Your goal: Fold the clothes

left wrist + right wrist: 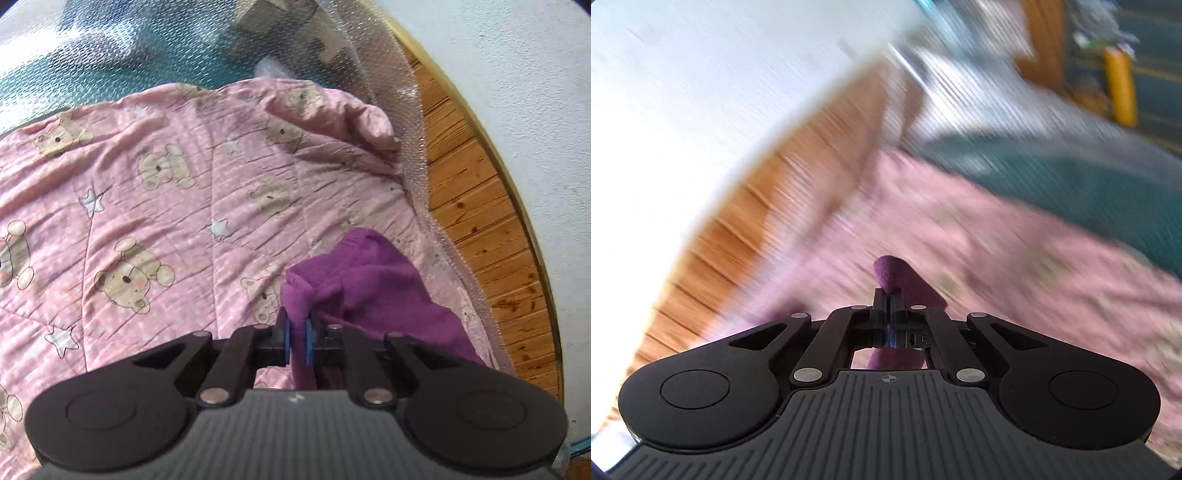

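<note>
Purple sweater is pinched by both grippers at once, so it's held up off the pink bear-print quilt rather than laid flat. In the left wrist view, the left gripper is clamped narrow on a bunched fold of the knit, with the blue pads pressed into the fabric on either side. The rest of the garment is draped away to the right, down over the quilt's edge near the wooden floor.

The right wrist view is badly smeared by motion blur (only the gripper itself is sharp). There the right gripper is closed tight on another bit of the same purple sweater, a rounded lump of which is seen poking out past the fingertips, with more of it visible below the fingers.

Bubble wrap is spread along the quilt's far edge, and a teal surface is seen under it. A white wall is met by the floor. No containers can be made out in either view.
</note>
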Demonstrator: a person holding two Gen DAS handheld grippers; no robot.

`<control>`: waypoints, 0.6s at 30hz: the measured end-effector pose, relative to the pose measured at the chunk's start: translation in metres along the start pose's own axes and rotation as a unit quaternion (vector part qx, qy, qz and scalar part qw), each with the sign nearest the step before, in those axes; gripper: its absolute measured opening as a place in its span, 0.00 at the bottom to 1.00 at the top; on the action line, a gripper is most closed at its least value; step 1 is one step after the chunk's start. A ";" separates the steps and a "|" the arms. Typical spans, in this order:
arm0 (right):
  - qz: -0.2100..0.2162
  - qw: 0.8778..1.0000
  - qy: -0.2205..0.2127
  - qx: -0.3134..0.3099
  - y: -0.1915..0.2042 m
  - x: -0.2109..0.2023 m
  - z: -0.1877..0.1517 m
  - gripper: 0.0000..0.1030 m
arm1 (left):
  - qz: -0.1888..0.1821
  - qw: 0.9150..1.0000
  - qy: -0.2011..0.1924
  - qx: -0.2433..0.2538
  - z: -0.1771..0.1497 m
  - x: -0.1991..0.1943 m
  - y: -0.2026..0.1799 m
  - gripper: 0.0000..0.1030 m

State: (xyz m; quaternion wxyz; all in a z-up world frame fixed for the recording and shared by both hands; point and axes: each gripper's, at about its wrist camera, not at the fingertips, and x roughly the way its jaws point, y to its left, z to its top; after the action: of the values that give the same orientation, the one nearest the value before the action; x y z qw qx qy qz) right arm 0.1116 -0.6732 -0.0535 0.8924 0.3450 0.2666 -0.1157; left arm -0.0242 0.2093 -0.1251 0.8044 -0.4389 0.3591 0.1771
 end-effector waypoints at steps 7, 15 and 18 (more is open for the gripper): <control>-0.064 0.998 0.016 -0.003 -0.061 -0.042 -0.031 0.00 | 0.028 0.997 0.079 0.003 -0.038 0.013 0.057 0.09; -0.254 0.966 0.037 0.018 -0.127 -0.039 -0.102 0.25 | 0.071 0.997 0.019 -0.010 -0.049 -0.020 0.082 0.19; -0.211 0.976 0.029 -0.042 -0.084 -0.037 -0.110 0.28 | 0.048 0.999 -0.011 0.020 -0.044 -0.033 0.059 0.22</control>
State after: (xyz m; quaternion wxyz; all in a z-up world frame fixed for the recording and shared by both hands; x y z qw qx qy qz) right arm 0.0044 -0.6593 -0.1476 0.8536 0.2462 0.3639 -0.2800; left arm -0.1005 0.2063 -0.1507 0.8075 -0.4030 0.3746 0.2129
